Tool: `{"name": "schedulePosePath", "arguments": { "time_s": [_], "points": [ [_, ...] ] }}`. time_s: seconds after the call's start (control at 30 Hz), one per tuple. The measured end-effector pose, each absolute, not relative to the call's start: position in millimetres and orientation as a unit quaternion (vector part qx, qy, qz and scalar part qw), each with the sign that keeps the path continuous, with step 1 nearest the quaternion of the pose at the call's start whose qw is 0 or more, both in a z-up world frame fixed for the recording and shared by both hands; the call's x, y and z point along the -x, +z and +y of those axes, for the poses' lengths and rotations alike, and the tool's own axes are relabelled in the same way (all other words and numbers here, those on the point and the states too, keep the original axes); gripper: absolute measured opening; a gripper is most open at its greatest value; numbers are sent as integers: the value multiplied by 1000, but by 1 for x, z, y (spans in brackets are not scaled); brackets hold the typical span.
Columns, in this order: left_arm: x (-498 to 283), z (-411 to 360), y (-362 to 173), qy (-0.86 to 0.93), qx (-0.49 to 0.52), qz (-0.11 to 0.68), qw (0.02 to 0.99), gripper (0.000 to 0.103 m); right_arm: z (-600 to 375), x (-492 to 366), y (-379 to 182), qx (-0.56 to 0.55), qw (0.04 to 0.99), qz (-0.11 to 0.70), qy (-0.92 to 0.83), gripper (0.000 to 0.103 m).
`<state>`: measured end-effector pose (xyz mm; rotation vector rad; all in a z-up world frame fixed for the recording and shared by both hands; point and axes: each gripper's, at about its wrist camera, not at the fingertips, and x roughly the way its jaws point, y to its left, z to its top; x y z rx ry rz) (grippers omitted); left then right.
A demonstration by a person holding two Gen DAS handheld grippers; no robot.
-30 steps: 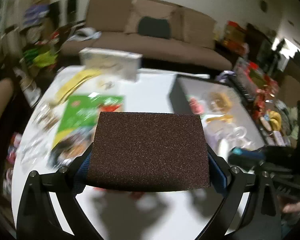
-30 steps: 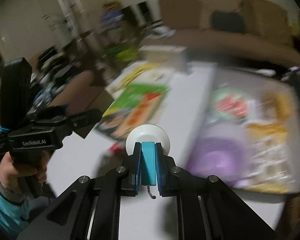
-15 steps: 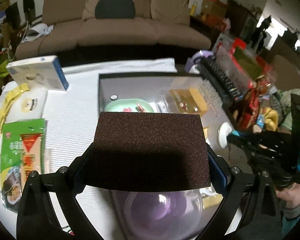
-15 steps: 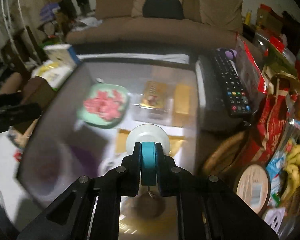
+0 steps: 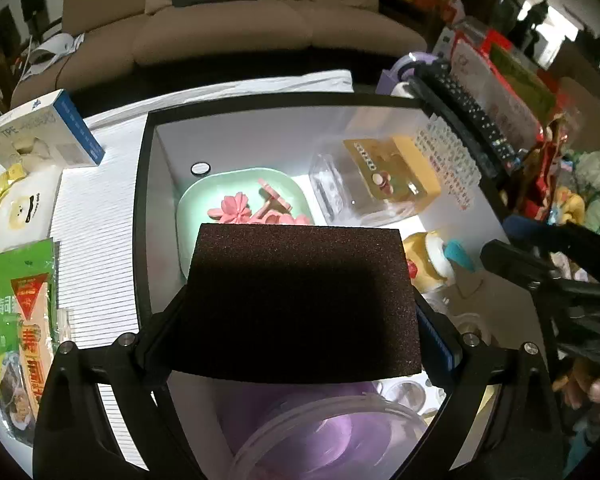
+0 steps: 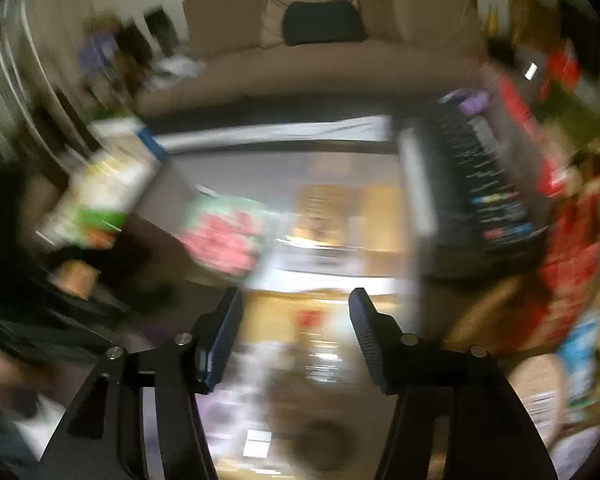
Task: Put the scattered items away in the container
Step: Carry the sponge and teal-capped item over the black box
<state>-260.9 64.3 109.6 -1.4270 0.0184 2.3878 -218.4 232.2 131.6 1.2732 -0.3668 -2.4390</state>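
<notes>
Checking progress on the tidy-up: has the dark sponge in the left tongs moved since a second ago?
Yes. The dark sponge moved rightward from over the white table to above the open container, near the green dish.

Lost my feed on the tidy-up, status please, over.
Left gripper shut on dark sponge, over the container. Right gripper opening, nothing between its fingers. Green dish and purple bowl crowd the drop spot.

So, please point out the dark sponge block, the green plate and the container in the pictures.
dark sponge block (image 5: 300, 300), left wrist view, middle of its top face
green plate (image 5: 204, 200), left wrist view, bare left part of the plate
container (image 5: 142, 208), left wrist view, its black left rim
</notes>
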Motion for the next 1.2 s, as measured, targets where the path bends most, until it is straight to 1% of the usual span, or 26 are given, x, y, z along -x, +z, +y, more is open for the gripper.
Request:
{"name": "schedulePosePath", "arguments": {
  "time_s": [0.1, 0.13, 0.17, 0.27, 0.3, 0.37, 0.4, 0.47, 0.6, 0.63, 0.7, 0.77, 0.87, 0.97, 1.2],
  "points": [
    [254, 62, 115, 853, 488, -1, 183, 98, 243, 247, 105, -491, 262, -324, -765, 59],
    [252, 62, 116, 857, 482, -2, 183, 98, 243, 256, 93, -505, 281, -363, -731, 59],
    [251, 62, 118, 859, 478, -3, 182, 98, 240, 262, 86, -516, 286, -377, -714, 59],
    [249, 62, 119, 861, 475, -2, 181, 98, 233, 271, 74, -527, 290, -387, -699, 59],
    [249, 63, 118, 861, 476, -1, 179, 98, 230, 272, 72, -527, 299, -393, -692, 57],
    [250, 63, 117, 861, 477, 0, 180, 98, 222, 274, 71, -528, 316, -395, -683, 41],
    [251, 63, 116, 861, 477, 0, 177, 98, 218, 274, 72, -528, 319, -392, -683, 36],
    [251, 61, 115, 860, 478, -4, 180, 97, 216, 274, 76, -524, 320, -386, -689, 35],
    [246, 55, 123, 860, 478, 8, 176, 100, 216, 281, 80, -522, 323, -392, -686, 32],
    [242, 52, 128, 863, 474, 12, 171, 103, 217, 284, 81, -520, 319, -388, -691, 29],
    [234, 46, 138, 868, 464, 9, 176, 103, 219, 289, 81, -518, 314, -384, -697, 25],
    [225, 37, 147, 872, 458, 9, 171, 103, 222, 293, 78, -520, 303, -385, -700, 25],
    [213, 5, 160, 875, 446, -51, 184, 103, 219, 298, 74, -536, 290, -346, -713, 25],
    [202, -31, 165, 877, 434, -103, 176, 103, 213, 298, 63, -557, 288, -315, -713, 25],
    [194, -63, 155, 876, 434, -135, 163, 103, 192, 300, 51, -576, 309, -292, -698, 25]
  ]
}}
